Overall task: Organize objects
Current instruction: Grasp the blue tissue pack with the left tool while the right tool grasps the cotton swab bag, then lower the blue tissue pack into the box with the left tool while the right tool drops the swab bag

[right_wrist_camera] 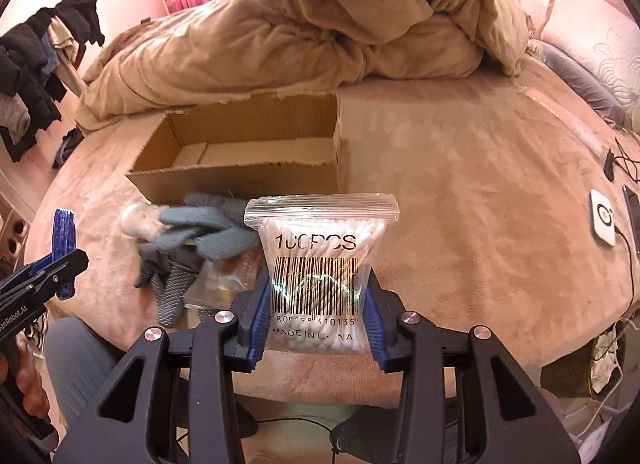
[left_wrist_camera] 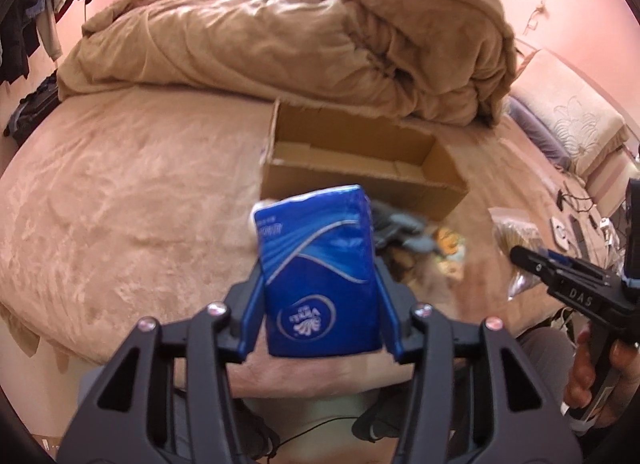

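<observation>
My left gripper (left_wrist_camera: 322,288) is shut on a blue tissue pack (left_wrist_camera: 318,268), held upright above the bed. An open, empty cardboard box (left_wrist_camera: 352,168) stands just beyond it. In the right wrist view my right gripper (right_wrist_camera: 318,296) is shut on a clear zip bag of cotton swabs (right_wrist_camera: 320,264), also lifted off the bed. The same box (right_wrist_camera: 240,152) lies ahead and to its left. Grey gloves (right_wrist_camera: 208,236) and small packets lie between box and grippers. The left gripper (right_wrist_camera: 60,260) shows at the far left, the right gripper (left_wrist_camera: 568,276) at the right edge.
A heaped tan duvet (left_wrist_camera: 320,36) rises behind the box. Pillows (left_wrist_camera: 568,116) lie at the right. A white charger (right_wrist_camera: 602,218), a phone and cables rest on the bed's right side. Clothes hang at the left (right_wrist_camera: 32,76). A person's knees show below the bed edge.
</observation>
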A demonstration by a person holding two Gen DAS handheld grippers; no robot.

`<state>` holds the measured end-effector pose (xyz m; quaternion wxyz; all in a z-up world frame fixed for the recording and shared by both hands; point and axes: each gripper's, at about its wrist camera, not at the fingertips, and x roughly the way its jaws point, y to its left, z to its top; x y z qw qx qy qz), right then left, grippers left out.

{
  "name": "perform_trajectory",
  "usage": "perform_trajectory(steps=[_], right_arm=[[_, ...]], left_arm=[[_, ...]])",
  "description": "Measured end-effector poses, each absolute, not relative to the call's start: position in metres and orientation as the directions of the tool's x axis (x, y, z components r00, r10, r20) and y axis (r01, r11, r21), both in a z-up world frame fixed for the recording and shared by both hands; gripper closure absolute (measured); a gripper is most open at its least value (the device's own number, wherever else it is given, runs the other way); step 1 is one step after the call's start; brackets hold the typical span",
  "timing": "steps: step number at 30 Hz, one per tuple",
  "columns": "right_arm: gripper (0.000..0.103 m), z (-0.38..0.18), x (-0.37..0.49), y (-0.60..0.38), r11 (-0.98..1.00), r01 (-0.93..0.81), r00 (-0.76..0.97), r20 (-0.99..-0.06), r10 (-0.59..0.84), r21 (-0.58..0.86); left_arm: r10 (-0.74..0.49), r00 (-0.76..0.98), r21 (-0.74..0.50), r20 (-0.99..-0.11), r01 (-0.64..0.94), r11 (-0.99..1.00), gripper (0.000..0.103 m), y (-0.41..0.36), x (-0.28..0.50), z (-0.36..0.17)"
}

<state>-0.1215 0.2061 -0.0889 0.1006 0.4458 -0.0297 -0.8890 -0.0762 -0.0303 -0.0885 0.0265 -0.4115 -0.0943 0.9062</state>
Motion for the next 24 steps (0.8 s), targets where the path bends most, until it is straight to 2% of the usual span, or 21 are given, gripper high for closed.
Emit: perform_trajectory(steps=[5, 15, 24], right_arm=[[0.060, -0.062, -0.117, 0.204, -0.975, 0.163, -0.612, -0.759, -0.220, 0.151], [0.060, 0.007, -0.129, 0.202, -0.951, 0.240, -0.673, -0.672, -0.309, 0.197], [0.060, 0.023, -0.161, 0.186, -0.937, 0.294, -0.694, -0.632, -0.344, 0.188]], left_arm=[[0.148, -0.689, -0.207, -0.709, 0.003, -0.978, 0.053, -0.026, -0.076, -0.057], [0.141, -0.774, -0.153, -0.617, -0.058, -0.987, 0.053, -0.016, -0.085, 0.005], [0.197, -0.777, -0.195, -0.598, -0.098, -0.976, 0.053, -0.004, -0.131, 0.014]])
